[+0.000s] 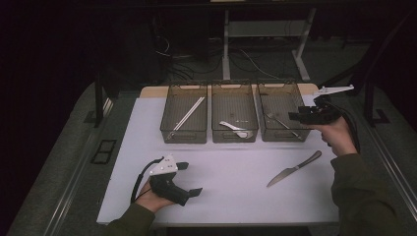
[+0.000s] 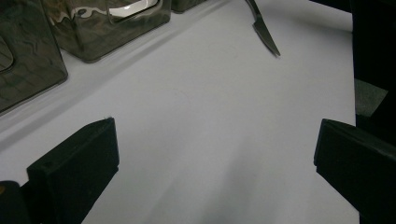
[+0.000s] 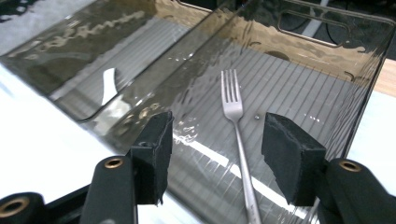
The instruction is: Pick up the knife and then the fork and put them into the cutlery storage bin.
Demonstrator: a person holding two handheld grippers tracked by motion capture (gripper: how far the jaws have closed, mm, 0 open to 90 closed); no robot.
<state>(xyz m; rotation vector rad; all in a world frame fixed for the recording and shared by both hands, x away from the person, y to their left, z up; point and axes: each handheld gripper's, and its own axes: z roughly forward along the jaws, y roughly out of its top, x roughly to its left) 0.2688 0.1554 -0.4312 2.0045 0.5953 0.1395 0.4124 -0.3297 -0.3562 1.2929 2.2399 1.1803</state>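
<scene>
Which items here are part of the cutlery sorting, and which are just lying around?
In the job: fork in the right bin, under the open right claw; knife on the mat; spoon in the middle bin; chopsticks in the left bin.
Lying about: floor cables, desk legs.

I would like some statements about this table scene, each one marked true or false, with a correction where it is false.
1. The fork lies inside the right-hand bin. True.
2. The right gripper is shut on the fork. False: its jaws stand apart above the bin, and the fork lies on the bin floor.
3. The knife lies in the middle bin. False: it lies on the white mat, outside the bins.
4. The left gripper is open with nothing between its jaws. True.
5. The chopsticks lie in the left-hand bin. True.
</scene>
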